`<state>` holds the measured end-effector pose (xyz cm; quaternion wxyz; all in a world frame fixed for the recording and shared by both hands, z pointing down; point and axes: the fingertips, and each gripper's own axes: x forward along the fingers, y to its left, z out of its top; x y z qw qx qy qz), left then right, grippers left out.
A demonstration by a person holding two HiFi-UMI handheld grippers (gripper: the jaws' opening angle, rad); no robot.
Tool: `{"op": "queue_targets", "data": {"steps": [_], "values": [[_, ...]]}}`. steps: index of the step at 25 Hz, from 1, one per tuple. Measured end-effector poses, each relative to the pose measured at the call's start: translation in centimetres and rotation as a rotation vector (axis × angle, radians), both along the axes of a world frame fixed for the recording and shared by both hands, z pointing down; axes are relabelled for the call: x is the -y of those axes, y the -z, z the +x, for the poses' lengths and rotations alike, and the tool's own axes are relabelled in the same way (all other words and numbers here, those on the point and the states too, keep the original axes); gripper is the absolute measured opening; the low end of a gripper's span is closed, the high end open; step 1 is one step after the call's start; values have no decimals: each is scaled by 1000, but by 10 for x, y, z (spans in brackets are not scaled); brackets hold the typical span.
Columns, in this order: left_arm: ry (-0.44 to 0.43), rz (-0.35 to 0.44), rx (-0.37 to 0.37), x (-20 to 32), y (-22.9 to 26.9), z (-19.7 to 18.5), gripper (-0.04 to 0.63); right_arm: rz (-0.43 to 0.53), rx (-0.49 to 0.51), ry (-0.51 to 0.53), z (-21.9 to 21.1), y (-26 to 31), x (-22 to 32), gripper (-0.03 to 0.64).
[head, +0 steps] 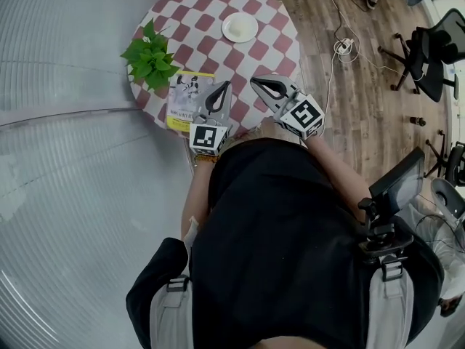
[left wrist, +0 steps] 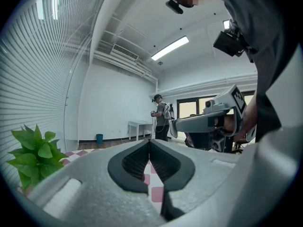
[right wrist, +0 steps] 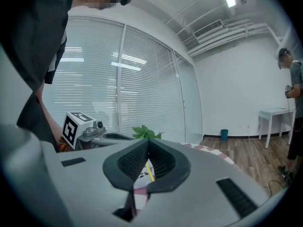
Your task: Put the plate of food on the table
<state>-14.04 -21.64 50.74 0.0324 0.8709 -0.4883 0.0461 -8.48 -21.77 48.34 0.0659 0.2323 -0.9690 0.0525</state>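
While both grippers hover over the near edge of the round worktop (head: 270,48), which is covered in a red-and-white checked cloth, the plate (head: 240,27) sits on the far part of that cloth, well apart from either one. It is white and round, and what lies on it is too small to make out from the head view. The left gripper (head: 226,86) hangs beside the right edge of a printed booklet (head: 186,97) that lies flat on the cloth. Its own view shows the left gripper's (left wrist: 149,142) jaws pressed together at the tips, with nothing between them and only checked cloth showing through the gap lower down. The right gripper (head: 253,81) is just beside it, angled towards the middle of the worktop. In the right gripper view its jaws (right wrist: 147,141) are likewise closed tip to tip and hold nothing, with a strip of the booklet (right wrist: 144,176) showing below them. A leafy green plant (head: 151,57) stands at the left rim of the worktop, just beyond the booklet, and it also shows in the left gripper view (left wrist: 35,152). On the wooden floor (head: 363,115) to the right lie a white cable with a power strip (head: 343,46), and a black office chair (head: 429,53) stands further over. Another person (left wrist: 162,119) stands by a white table far back in the room.
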Motion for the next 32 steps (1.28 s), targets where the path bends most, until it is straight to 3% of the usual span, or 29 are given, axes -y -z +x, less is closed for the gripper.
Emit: {"op": "queue_targets", "data": {"steps": [32], "values": [[-69, -39, 18, -9, -25, 21, 6, -64, -24, -28, 7, -25, -2, 12]]}}
